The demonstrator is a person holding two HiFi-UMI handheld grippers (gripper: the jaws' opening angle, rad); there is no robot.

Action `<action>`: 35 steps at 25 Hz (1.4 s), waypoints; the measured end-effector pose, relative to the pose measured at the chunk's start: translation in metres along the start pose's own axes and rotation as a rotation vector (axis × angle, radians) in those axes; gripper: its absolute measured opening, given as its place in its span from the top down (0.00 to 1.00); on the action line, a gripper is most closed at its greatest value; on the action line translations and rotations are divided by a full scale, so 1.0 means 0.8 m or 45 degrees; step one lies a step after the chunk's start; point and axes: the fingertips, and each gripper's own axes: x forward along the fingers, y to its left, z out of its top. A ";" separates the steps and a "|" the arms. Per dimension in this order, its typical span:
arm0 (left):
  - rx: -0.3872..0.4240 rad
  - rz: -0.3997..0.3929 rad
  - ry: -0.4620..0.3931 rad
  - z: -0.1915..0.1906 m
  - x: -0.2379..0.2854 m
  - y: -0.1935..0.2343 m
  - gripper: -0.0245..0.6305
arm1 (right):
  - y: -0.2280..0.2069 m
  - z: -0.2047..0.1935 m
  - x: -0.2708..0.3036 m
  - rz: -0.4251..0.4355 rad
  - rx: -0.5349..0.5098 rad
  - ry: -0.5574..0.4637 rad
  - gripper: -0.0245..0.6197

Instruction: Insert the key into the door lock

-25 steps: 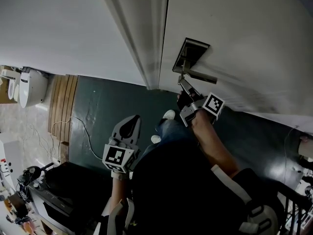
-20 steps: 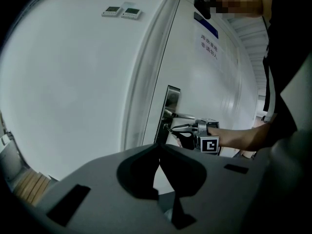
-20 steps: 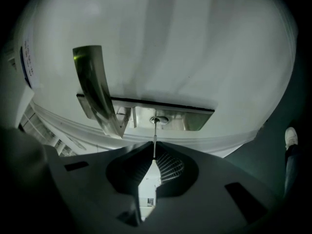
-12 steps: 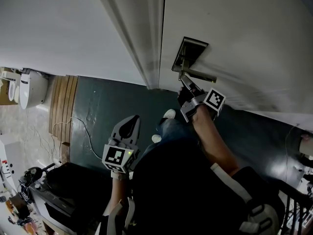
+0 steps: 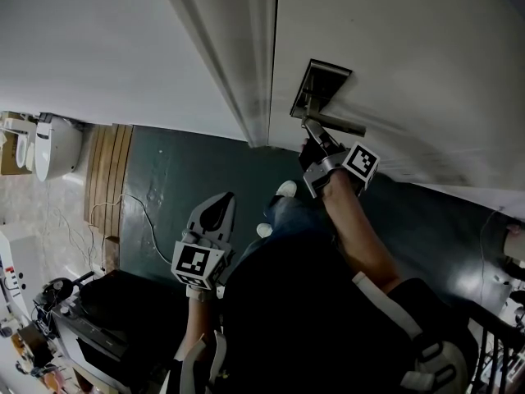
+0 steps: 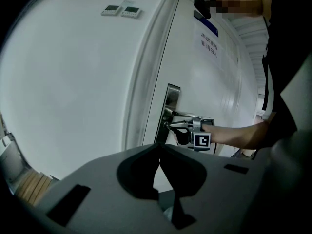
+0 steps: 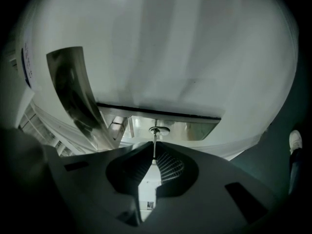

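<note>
Grips the key [image 7: 154, 146] in the right gripper [image 7: 154, 158], jaws pressed shut on its head; points the thin blade straight at the round lock cylinder [image 7: 157, 130], with the tip at or perhaps just inside the keyhole, too close and dim to tell which; sits just under the lever handle [image 7: 195, 126] and beside the tall metal lock plate [image 7: 70, 84].

Seen from the head view: right gripper [image 5: 314, 132] up against the white door [image 5: 394, 48], directly below the lever handle [image 5: 336, 125] and the lock plate [image 5: 321, 84], near the door frame [image 5: 242, 64].

Holds the left gripper [image 5: 220, 205] low over the dark green floor [image 5: 176, 179], well apart from the door; carries nothing there, the jaws of the left gripper [image 6: 159, 155] meeting edge to edge; looks across from its own view to the right gripper [image 6: 170, 126] at the lock plate [image 6: 170, 106].
</note>
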 end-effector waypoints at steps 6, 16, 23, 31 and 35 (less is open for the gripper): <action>-0.008 0.000 -0.004 -0.003 -0.004 -0.007 0.95 | 0.000 -0.001 -0.001 -0.007 -0.047 -0.015 0.91; -0.023 0.046 -0.028 0.008 -0.013 -0.016 0.95 | 0.014 -0.032 -0.002 0.039 -0.073 0.093 0.91; -0.043 0.116 -0.061 -0.015 -0.064 -0.017 0.95 | 0.028 -0.107 -0.017 0.058 -0.197 0.231 0.91; -0.097 0.251 -0.169 -0.008 -0.129 -0.005 0.95 | 0.098 -0.197 -0.016 0.169 -0.560 0.459 0.93; -0.103 0.307 -0.207 -0.008 -0.161 -0.003 0.95 | 0.125 -0.241 -0.022 0.243 -0.794 0.553 0.93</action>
